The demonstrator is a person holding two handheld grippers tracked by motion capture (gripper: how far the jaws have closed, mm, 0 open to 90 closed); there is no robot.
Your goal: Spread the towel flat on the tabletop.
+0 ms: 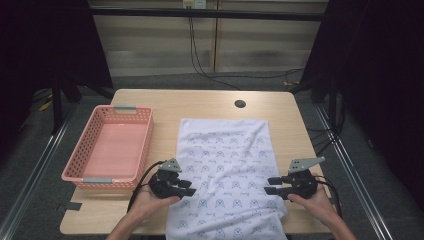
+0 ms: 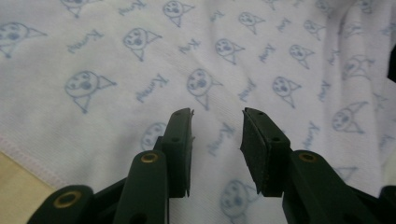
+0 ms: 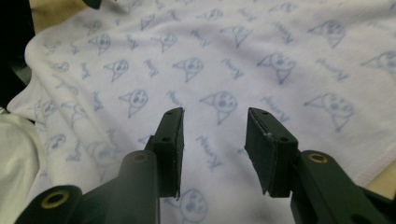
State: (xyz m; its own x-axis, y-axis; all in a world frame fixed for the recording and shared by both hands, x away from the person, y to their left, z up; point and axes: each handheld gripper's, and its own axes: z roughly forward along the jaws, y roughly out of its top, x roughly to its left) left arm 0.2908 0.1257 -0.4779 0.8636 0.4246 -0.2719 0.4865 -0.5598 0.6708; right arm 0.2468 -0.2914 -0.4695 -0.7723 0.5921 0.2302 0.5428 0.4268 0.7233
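Note:
A white cloth [image 1: 229, 170] printed with small blue cat faces lies spread along the middle of the wooden table [image 1: 200, 102], its near end hanging over the front edge. My left gripper [image 1: 189, 188] hovers over the cloth's left hem, open, with bare cloth [image 2: 140, 70] between its jaws [image 2: 217, 135]. At the right hem my right gripper [image 1: 271, 185] is open too, pointing inward over the cloth [image 3: 261, 42], nothing gripped between the fingers [image 3: 214, 135].
A pink plastic basket [image 1: 80, 160] stands empty on the table's left side, close to my left hand. A round cable hole [image 1: 240, 104] sits at the table's far edge. Bare wood flanks the cloth on the right.

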